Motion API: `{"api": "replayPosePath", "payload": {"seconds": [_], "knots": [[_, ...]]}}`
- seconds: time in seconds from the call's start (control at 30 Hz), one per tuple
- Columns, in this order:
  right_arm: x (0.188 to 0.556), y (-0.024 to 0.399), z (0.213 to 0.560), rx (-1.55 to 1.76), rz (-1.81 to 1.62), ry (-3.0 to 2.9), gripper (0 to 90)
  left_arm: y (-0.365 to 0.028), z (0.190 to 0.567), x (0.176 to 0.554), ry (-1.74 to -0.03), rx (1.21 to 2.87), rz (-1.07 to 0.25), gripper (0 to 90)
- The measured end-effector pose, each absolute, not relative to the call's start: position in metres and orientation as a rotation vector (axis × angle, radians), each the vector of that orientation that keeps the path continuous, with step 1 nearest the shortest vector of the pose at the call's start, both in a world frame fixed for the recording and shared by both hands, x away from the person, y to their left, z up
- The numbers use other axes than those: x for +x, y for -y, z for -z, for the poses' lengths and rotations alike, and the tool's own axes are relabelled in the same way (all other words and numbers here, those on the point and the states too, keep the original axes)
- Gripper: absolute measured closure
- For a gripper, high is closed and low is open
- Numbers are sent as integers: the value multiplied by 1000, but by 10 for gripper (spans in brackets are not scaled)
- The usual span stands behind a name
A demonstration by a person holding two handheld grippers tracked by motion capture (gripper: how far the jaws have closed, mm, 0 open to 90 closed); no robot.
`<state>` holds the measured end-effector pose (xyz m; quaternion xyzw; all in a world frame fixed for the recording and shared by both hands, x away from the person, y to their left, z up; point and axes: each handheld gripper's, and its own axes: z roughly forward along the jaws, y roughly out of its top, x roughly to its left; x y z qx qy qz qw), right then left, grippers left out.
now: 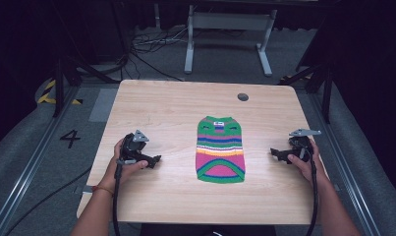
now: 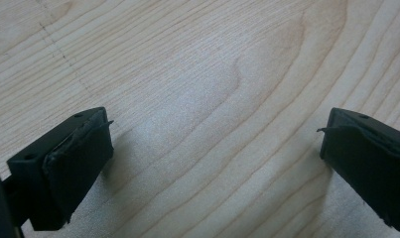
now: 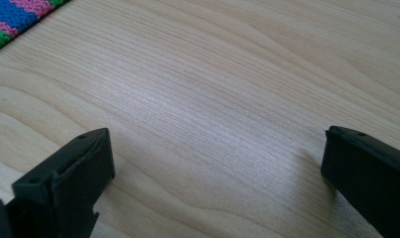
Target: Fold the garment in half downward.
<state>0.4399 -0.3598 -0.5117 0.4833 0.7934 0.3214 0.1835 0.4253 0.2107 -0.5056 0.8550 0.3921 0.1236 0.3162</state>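
Your left gripper and right gripper both sit jaws spread wide over bare table, striped knit sweater flat between them, just its edge cut off beyond the right fingers, label unreadable, maybe.

We note a light wood-grain table w/ rounded corners. A dark round grommet sits near its far edge, right of centre. Beyond the table: white desk frame on grey floor, w/ loose black cables to its left. Floor marking "4" lies left of the table; yellow/black hazard tape is farther back.
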Motion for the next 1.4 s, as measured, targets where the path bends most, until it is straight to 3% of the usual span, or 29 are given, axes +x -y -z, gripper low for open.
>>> {"api": "replayPosePath", "payload": {"seconds": [0.63,0.7,0.8,0.9,1.1,1.4], "knots": [[439,363,511,1306,-938,-2287,21,-213,505,426,-1054,2233,-348,34],[439,363,511,1305,-944,-2286,59,-215,504,426,-1061,2221,-354,104],[437,362,508,1295,-962,-2283,187,-215,502,427,-1081,2212,-357,173],[436,361,507,1304,-968,-2276,229,-207,498,428,-1089,2232,-356,251],[435,347,499,1235,-977,-2300,317,-189,487,437,-1000,2281,-350,250],[459,316,486,1122,-968,-2345,436,-146,486,479,-923,2249,-296,289]]}}
